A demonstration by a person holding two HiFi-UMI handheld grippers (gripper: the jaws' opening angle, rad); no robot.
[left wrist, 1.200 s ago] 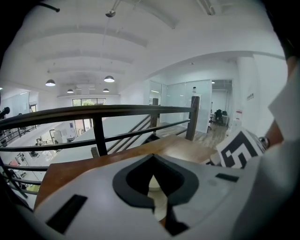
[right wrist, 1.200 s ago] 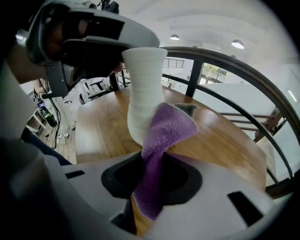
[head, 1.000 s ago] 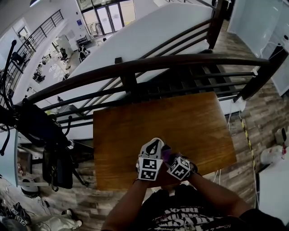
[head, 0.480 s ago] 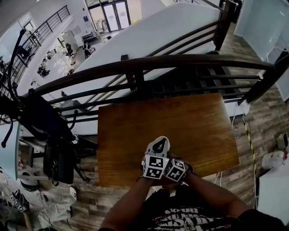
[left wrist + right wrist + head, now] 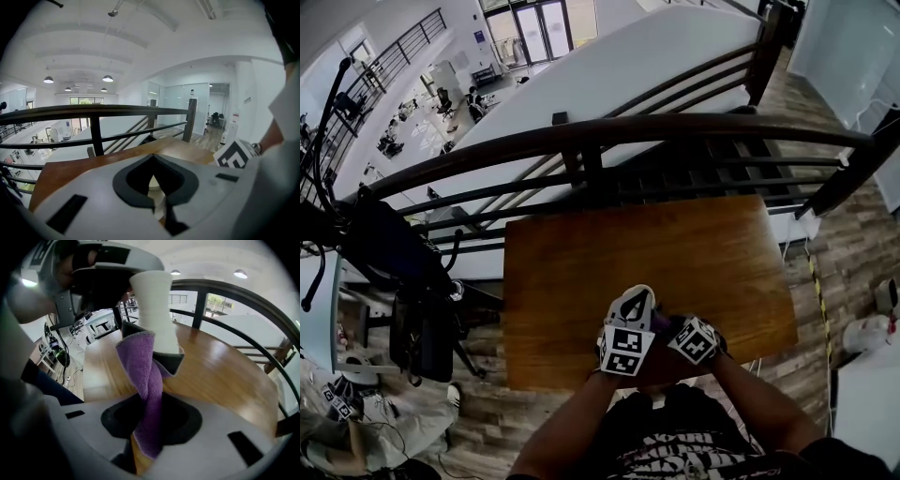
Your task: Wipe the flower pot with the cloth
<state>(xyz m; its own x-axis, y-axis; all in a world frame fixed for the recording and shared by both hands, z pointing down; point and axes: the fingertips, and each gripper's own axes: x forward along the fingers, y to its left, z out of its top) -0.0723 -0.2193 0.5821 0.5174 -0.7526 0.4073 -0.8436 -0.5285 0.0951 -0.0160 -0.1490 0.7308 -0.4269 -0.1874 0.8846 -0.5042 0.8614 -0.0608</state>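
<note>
Most of what the head view takes in is a bare wooden tabletop (image 5: 675,253), with a dark railing (image 5: 609,136) along its far edge and a drop to a lower floor beyond. Nothing lies on the wood to get in the way, so the only crowding is between the two tools, which meet over the near edge just in front of the person's body. The left gripper (image 5: 636,302) has its jaws closed on the flower pot (image 5: 152,305), taking it at one end and apparently holding it off the wood. The pot is small, white, narrow and matt. It looks light and rigid, smooth enough to twist in a two-point pinch under rubbing, and possibly brittle if dropped. A grip at the end suits it, since that leaves the wall free for wiping. The right gripper (image 5: 675,330) has its jaws clamped on a bunched purple cloth (image 5: 145,380), whose free length runs up to lie against the pot's lower side. The cloth is fleecy, limp and very light, so it will drape and drag rather than push. A grey fold beside it may be its other face.
</note>
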